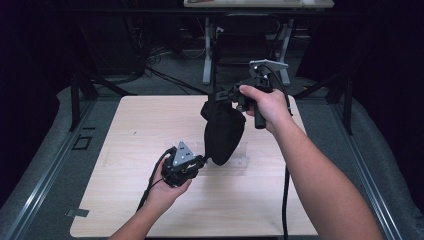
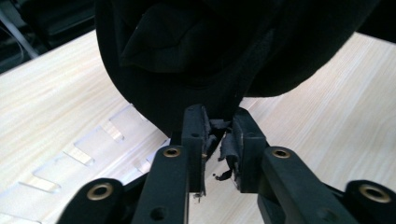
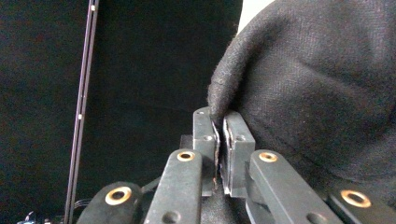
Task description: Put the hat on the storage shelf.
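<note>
With my right tool (image 1: 226, 95) clamped on the upper edge of the black cloth bag (image 1: 223, 131) so it hangs lengthwise above the desk (image 1: 130, 150), my left tool (image 1: 204, 160), nearer its bottom, pinches the lower hem.

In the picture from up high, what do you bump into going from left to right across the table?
Left gripper → black cloth bag → right gripper pinching the bag's top → the right hand.
</note>
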The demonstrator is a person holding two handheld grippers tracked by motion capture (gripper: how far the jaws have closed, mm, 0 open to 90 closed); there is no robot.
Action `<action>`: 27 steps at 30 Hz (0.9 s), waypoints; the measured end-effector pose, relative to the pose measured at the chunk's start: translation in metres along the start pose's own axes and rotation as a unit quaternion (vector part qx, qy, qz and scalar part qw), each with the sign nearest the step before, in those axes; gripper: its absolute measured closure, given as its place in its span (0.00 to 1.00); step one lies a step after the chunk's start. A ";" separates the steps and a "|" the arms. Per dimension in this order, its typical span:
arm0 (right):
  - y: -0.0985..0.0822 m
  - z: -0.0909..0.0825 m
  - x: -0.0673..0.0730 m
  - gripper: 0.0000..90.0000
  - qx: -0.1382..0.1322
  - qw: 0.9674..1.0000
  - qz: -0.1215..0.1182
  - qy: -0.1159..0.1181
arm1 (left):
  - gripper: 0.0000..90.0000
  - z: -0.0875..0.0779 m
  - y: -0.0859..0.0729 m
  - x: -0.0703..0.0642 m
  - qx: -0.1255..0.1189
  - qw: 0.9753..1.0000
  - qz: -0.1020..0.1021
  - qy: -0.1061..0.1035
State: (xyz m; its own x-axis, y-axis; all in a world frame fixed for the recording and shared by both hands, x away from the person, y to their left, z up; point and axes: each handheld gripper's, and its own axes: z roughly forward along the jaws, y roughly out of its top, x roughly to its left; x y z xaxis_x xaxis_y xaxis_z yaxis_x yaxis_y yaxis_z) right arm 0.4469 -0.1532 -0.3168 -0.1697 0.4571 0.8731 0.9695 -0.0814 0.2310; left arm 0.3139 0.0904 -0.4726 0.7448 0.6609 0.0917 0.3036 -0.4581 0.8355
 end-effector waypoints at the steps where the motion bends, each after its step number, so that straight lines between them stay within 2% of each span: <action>1: 0.000 0.000 0.000 0.94 -0.001 1.000 0.000 0.001 | 0.89 0.000 0.000 0.000 0.000 1.000 0.003 0.003; 10: -0.002 -0.001 0.003 0.85 -0.010 1.000 -0.004 0.010 | 0.92 -0.001 0.000 0.000 0.002 1.000 0.013 0.006; 17: -0.006 -0.009 0.006 0.83 -0.017 1.000 -0.008 0.017 | 0.93 -0.002 -0.001 0.000 0.004 1.000 0.021 0.013; 27: -0.008 -0.024 0.003 0.83 -0.027 0.999 -0.010 0.015 | 0.94 -0.003 -0.005 0.001 0.010 0.999 0.036 0.024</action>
State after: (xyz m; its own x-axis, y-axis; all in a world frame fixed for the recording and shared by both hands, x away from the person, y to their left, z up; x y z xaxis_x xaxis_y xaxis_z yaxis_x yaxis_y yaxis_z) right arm 0.4344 -0.1728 -0.3058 -0.1954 0.4321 0.8804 0.9551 -0.1199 0.2708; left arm 0.3106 0.0953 -0.4753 0.7356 0.6539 0.1767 0.2637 -0.5168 0.8144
